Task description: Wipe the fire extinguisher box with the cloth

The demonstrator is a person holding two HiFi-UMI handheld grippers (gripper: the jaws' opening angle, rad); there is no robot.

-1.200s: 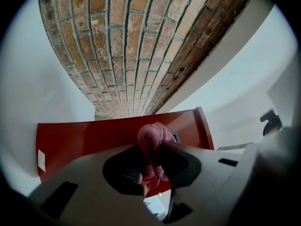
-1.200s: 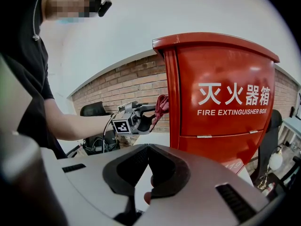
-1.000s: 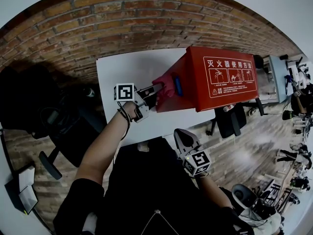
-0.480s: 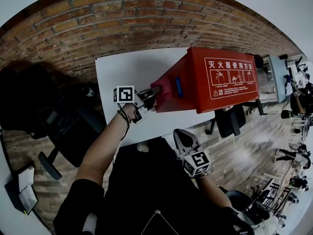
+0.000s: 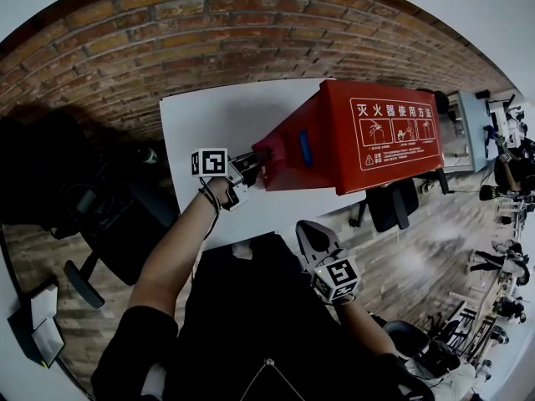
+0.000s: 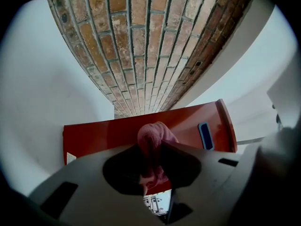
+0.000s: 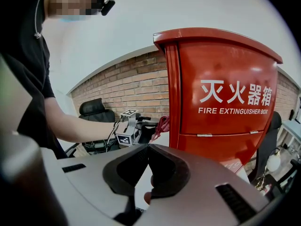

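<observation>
The red fire extinguisher box (image 5: 368, 136) stands on a white table (image 5: 213, 111). My left gripper (image 5: 254, 162) is shut on a pink cloth (image 5: 265, 155), which is pressed against the box's left side face near its front edge. In the left gripper view the cloth (image 6: 153, 145) bulges out between the jaws against the red side panel (image 6: 103, 134), left of a blue handle (image 6: 205, 135). My right gripper (image 5: 309, 230) hangs shut and empty close to my body, apart from the box. Its own view shows the box front (image 7: 225, 93) and the cloth (image 7: 162, 124).
A brick wall (image 5: 167, 32) runs behind the table. A black office chair (image 5: 100, 215) stands at the left. Another chair (image 5: 393, 203) sits below the box at the right, over a wooden floor. Desks and equipment crowd the far right edge (image 5: 501, 140).
My left gripper has slid the cloth leftward along the box's side face, away from the blue handle. The right gripper has stayed where it was.
</observation>
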